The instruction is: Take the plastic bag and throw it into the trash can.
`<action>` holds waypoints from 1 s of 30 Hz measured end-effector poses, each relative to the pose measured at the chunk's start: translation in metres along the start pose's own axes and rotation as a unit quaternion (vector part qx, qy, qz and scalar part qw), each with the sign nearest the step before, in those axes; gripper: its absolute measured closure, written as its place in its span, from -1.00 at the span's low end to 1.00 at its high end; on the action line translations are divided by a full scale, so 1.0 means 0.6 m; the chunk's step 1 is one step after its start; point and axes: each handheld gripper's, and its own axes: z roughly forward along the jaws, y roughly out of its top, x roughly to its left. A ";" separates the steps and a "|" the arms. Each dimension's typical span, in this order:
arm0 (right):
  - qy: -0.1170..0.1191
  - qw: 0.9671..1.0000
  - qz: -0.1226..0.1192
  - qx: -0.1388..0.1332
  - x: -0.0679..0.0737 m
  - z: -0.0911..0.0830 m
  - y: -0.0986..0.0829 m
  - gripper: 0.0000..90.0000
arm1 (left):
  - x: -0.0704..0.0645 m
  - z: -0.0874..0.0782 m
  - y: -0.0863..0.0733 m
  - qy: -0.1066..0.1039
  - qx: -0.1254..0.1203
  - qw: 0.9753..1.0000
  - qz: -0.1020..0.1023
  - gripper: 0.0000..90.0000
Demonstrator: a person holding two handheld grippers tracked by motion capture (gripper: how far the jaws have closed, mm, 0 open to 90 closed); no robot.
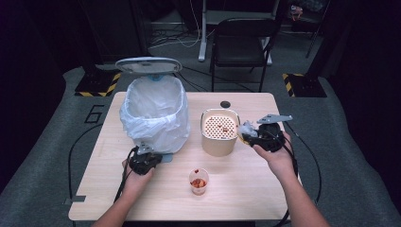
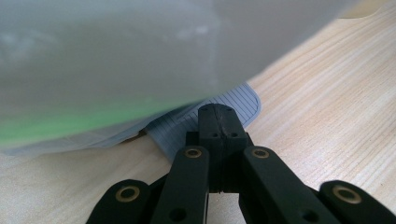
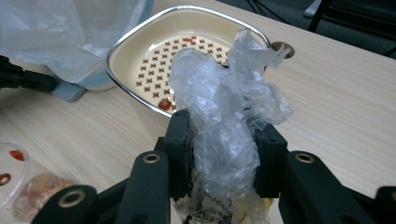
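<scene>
High view: the left gripper (image 1: 150, 158) sits low on the wooden table (image 1: 246, 189), at the base of the white bin (image 1: 153, 113), which is lined with a translucent bag and has its lid (image 1: 148, 65) raised. The right gripper (image 1: 249, 135) hangs just beside the right rim of the cream strainer container (image 1: 219, 132) and carries a crumpled plastic wrapper (image 1: 246, 128). A small clear cup (image 1: 199, 181) with red pieces stands near the table's front edge, between the two hands.

Left gripper view: the jaws are pressed together, with nothing visible between them. Their tips lie over the grey ribbed pedal (image 2: 236, 105) that juts out from under the bin (image 2: 116, 60). Whether the tips touch the pedal cannot be told.

Right gripper view: the jaws are clamped on the plastic wrapper (image 3: 229, 121), which bulges up between them and spreads above the tips. A yellowish printed part of the wrapper shows low between the jaws. Behind it lies the strainer container (image 3: 140, 70), with a perforated insert and a few red bits on it. The cup (image 3: 18, 182) is at the lower left, and the lined bin (image 3: 70, 32) is at the upper left.
</scene>
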 end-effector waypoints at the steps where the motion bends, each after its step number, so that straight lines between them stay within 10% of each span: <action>1: 0.001 1.000 -0.002 0.000 0.002 -0.002 0.005 0.44 | 0.000 0.001 0.000 -0.003 -0.005 1.000 -0.004 1.00; 30: 0.083 0.994 -0.063 -0.023 0.088 0.020 0.146 0.43 | 0.001 0.000 -0.001 -0.005 -0.003 1.000 -0.003 1.00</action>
